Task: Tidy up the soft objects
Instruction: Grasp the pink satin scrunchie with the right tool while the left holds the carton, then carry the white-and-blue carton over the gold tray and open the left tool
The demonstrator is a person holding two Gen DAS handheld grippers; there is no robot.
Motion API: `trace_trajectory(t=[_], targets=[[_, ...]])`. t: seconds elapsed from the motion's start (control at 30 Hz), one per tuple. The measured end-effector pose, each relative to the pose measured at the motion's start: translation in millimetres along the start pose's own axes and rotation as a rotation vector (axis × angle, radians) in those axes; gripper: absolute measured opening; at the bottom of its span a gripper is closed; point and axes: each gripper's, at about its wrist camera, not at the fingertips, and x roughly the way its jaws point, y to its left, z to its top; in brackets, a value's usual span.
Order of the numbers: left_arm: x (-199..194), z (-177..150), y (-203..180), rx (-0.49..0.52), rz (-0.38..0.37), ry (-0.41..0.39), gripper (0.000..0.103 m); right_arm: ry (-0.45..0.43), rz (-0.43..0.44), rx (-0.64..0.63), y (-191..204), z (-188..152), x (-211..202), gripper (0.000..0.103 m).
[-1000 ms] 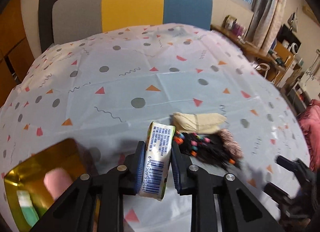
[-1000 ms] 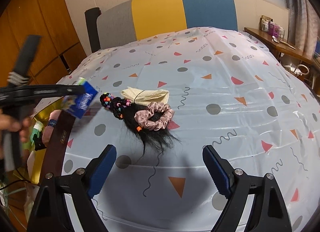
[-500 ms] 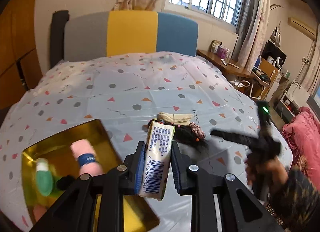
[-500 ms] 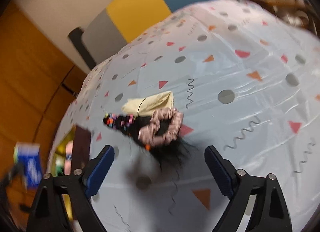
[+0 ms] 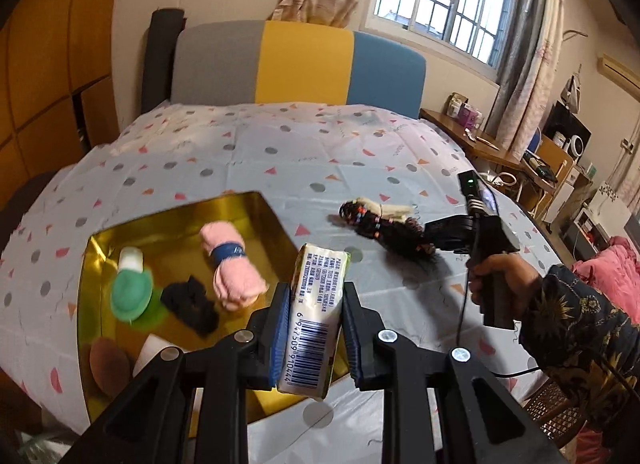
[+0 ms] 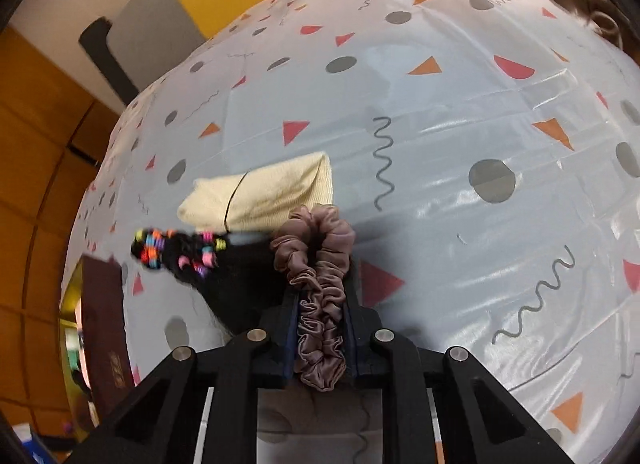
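right tongs (image 6: 323, 328), open before, now pinch the scrunchie (image 6: 320, 288).

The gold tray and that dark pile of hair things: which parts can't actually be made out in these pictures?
- Gold tray, left wrist view: near corner hidden behind the left gripper and its tissue packet.
- Gold tray, right wrist view: only a blurred sliver at the left edge.
- Black hairpiece, right wrist view: lower part hidden by the right gripper and pink scrunchie.
- Beaded end: motion-blurred.
- Brown item in the tray: too blurred to identify.
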Motion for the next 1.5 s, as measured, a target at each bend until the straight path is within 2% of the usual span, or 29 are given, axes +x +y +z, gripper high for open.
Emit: trace_trajectory(t=[0.13, 0.27, 0.43, 0.53, 0.83, 1.1, 1.3, 1.5], targets=[[2.8, -12.9, 8.4, -0.03, 0.006, 0.013, 0.024, -0.034, -0.024, -0.045, -10.3, -13.2, -19.7, 0.019], [3.0, -24.7, 12.5, -0.046, 0.023, 0.014, 0.024, -0.036, -0.108, -0.127, -29.1, -32.7, -38.0, 0.019], [-1.3, -34.7, 14.8, -0.058, 0.053, 0.0, 0.024, -0.012, -0.194, -0.296, -30.9, -69.2, -48.4, 0.019], [-4.3, -38.8, 13.5, -0.05, 0.077, -0.007, 0.024, -0.034, -0.235, -0.391, -24.2, -86.7, -51.0, 0.019], [-15.2, -50.5, 13.0, -0.051, 0.098, -0.021, 0.024, -0.081, -0.213, -0.405, -24.7, -98.7, -50.0, 0.023], [-19.4, -55.8, 17.4, -0.066, 0.098, -0.024, 0.024, -0.153, -0.281, -0.47, -14.7, -109.4, -46.7, 0.023], [-28.6, -59.0, 39.3, -0.139, 0.102, -0.046, 0.024, -0.194, -0.296, -0.494, -13.6, -113.4, -44.9, 0.022], [-41.1, -61.9, 77.6, -0.24, 0.159, -0.07, 0.024, -0.204, -0.296, -0.496, -13.8, -113.9, -43.7, 0.022]])
